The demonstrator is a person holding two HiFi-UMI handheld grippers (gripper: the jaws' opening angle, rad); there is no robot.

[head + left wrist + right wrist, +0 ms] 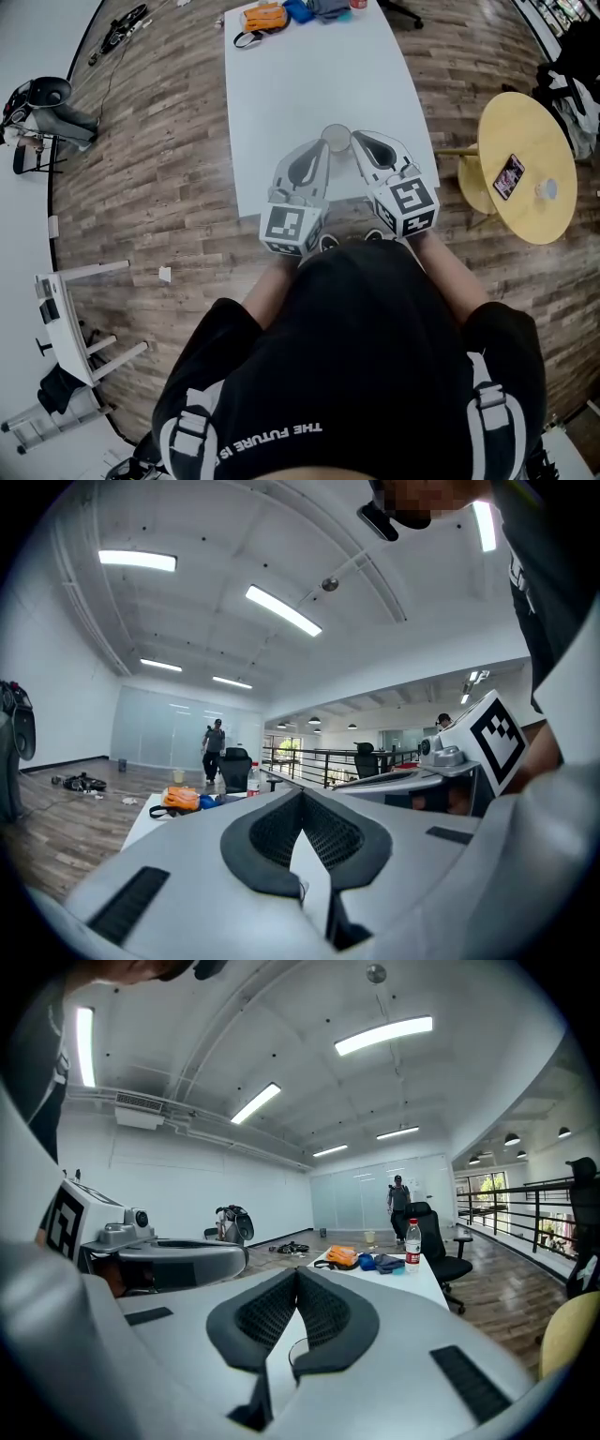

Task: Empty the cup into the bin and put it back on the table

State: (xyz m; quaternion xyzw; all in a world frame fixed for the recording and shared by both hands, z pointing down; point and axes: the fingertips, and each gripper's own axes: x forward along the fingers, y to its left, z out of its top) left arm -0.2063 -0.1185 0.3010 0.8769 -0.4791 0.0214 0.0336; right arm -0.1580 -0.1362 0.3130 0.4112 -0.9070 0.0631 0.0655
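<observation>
Cup not yet picked up.
The cup (336, 138) stands on the table (281, 84) just ahead of the left gripper (322, 150) and right gripper (359, 139), both with fingers clenched on nothing; next, one likely needs to spread its fingers around it.

**Head view.** White print (272, 437) on the back of the person's black shirt (375, 356) lies near the lower edge and appears upside down. It reads "THE FUTURE IS", and the line then runs under a grey strap (190, 433), where it cannot be followed. The left cube (286, 226) and the right cube (410, 202) each bear a black-and-white square marker pattern, with no letters or digits. The screen of the phone (509, 175) on the round yellow table (553, 220) is too small to read.

**Right gripper view.** The red label on the bottle (412, 1241) standing on the white surface (427, 1283) is too small to read.
</observation>
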